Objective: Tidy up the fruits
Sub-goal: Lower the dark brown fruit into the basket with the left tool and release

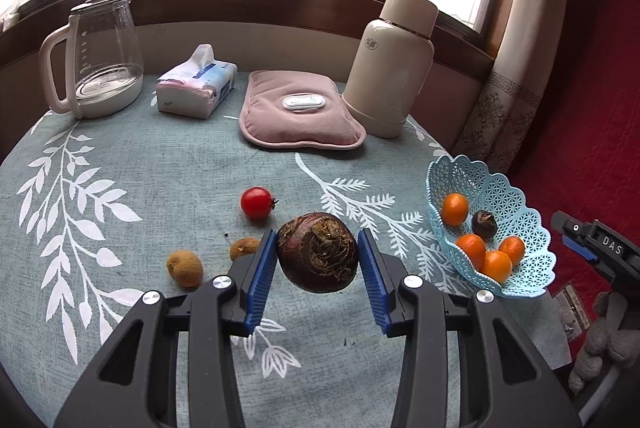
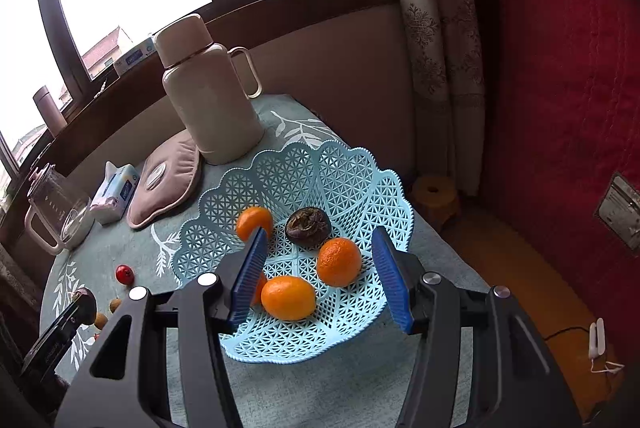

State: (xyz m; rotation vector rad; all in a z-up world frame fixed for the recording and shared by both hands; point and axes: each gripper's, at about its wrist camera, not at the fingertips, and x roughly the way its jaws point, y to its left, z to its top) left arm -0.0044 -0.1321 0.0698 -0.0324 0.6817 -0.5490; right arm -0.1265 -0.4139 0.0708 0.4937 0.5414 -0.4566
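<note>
The left gripper point(image 1: 318, 260) is clamped on a dark purple, rough-skinned round fruit point(image 1: 318, 252), lifted above the grey-green leaf-print tablecloth point(image 1: 160, 168). The right gripper point(image 2: 320, 276) hangs with jaws apart, holding nothing, over the pale blue lattice plastic basket point(image 2: 340, 172) of oranges point(image 2: 339, 261); a red cherry tomato point(image 1: 257, 203) lies nearby.
</note>
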